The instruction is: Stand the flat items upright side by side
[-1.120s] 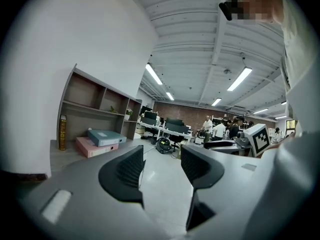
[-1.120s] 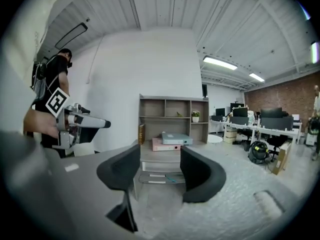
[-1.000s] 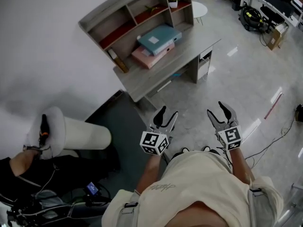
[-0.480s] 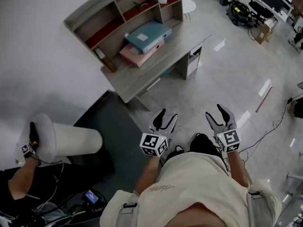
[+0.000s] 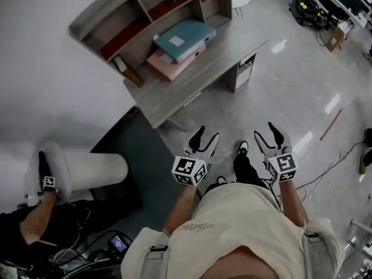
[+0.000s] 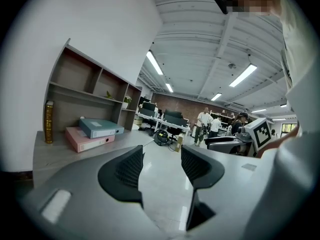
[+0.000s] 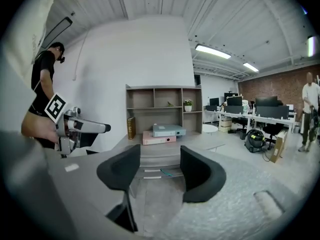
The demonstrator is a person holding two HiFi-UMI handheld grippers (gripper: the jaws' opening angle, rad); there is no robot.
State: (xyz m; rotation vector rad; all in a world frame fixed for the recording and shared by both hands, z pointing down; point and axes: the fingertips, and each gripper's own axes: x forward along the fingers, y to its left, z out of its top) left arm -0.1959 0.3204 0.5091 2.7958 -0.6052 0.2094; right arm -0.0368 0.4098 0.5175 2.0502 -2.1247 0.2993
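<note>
Two flat-lying binders (image 5: 181, 44), teal atop pink, on grey desk (image 5: 226, 52)

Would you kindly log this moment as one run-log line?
left tongs: open, empty | right tongs: open, empty | blue binder: flat on pink binder

Both grippers held out ahead, side by side, empty.
The person's bare left forearm (image 5: 176, 213) and right forearm (image 5: 295, 201) reach forward from the torso. They carry the left gripper (image 5: 204, 139) and the right gripper (image 5: 267, 133) near each other at about the same height, both pointing ahead and tipped slightly down. Each pair of jaws stands partly apart with nothing between them, and a marker cube (image 5: 189, 171) sits just behind each pair.
</note>
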